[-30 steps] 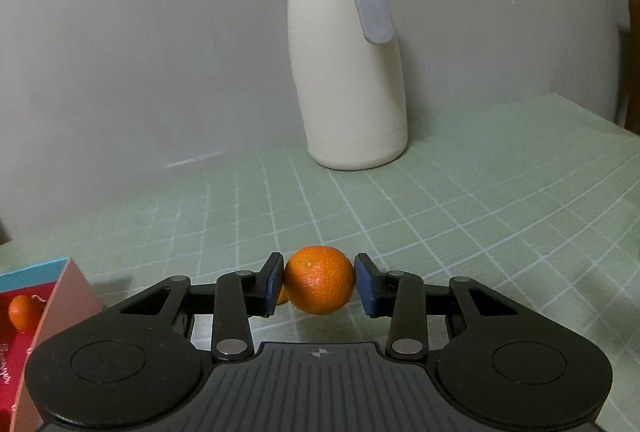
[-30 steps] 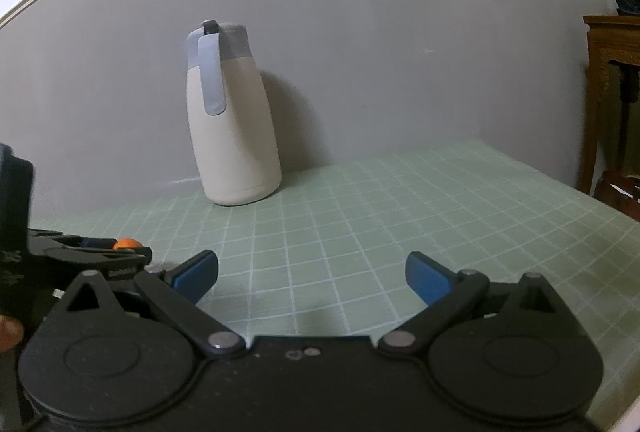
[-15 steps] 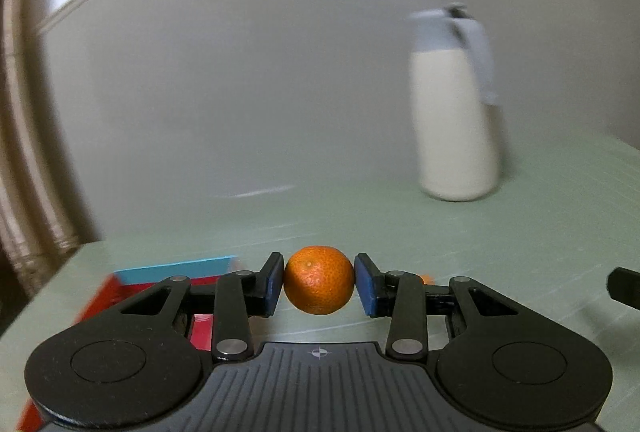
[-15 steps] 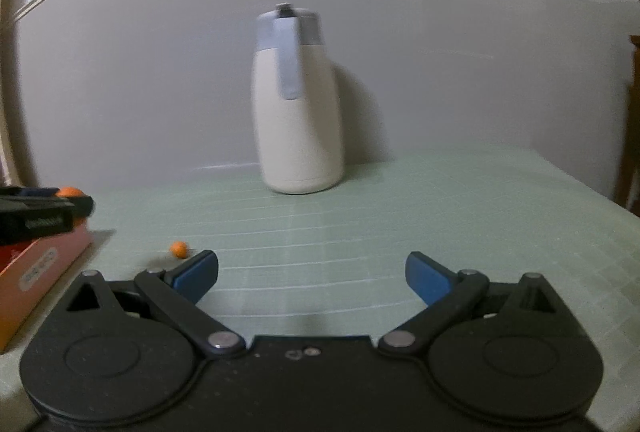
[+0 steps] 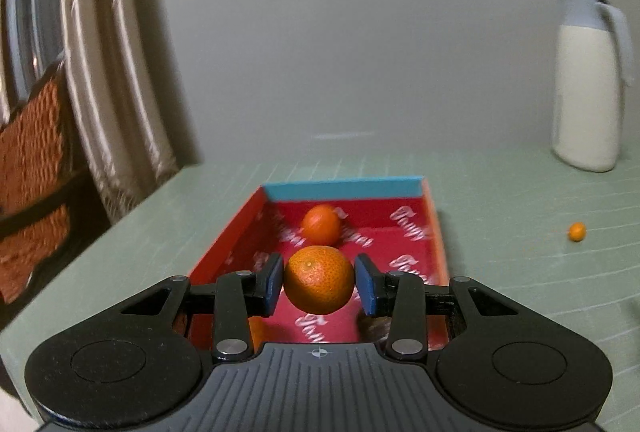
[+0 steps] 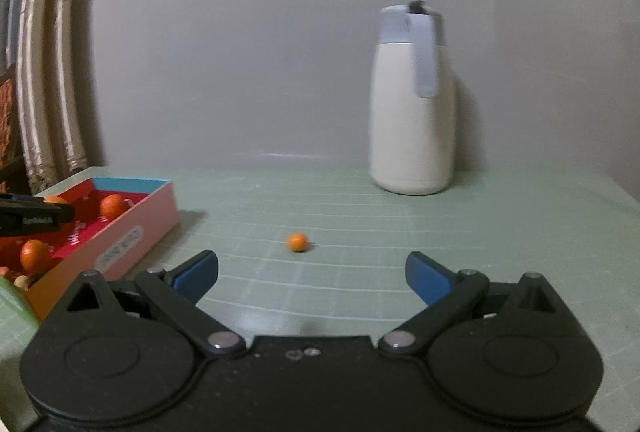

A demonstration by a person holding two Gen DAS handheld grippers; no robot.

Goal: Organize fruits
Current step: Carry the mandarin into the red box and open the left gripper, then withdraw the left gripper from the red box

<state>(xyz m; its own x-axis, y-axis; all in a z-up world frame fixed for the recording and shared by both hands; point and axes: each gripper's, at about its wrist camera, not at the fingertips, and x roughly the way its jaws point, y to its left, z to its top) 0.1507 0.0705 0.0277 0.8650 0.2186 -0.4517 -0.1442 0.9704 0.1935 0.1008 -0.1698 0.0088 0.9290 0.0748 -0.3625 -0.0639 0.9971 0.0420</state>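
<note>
The left gripper clamps its fingers on a round orange mandarin above the red-lined cardboard box, while the right gripper has fingers spread wide over the green gridded table.

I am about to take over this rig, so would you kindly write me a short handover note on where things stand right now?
Left gripper: shut on a mandarin, held above the red box.
Right gripper: open, nothing between its fingers, pointing over the green table.
Done: at least two mandarins in the box, one near the far end, one nearer.
Left: release the held mandarin into the box, then probably fetch the small orange fruit lying loose on the table in front of the right gripper. The white jug stands by the wall.
</note>
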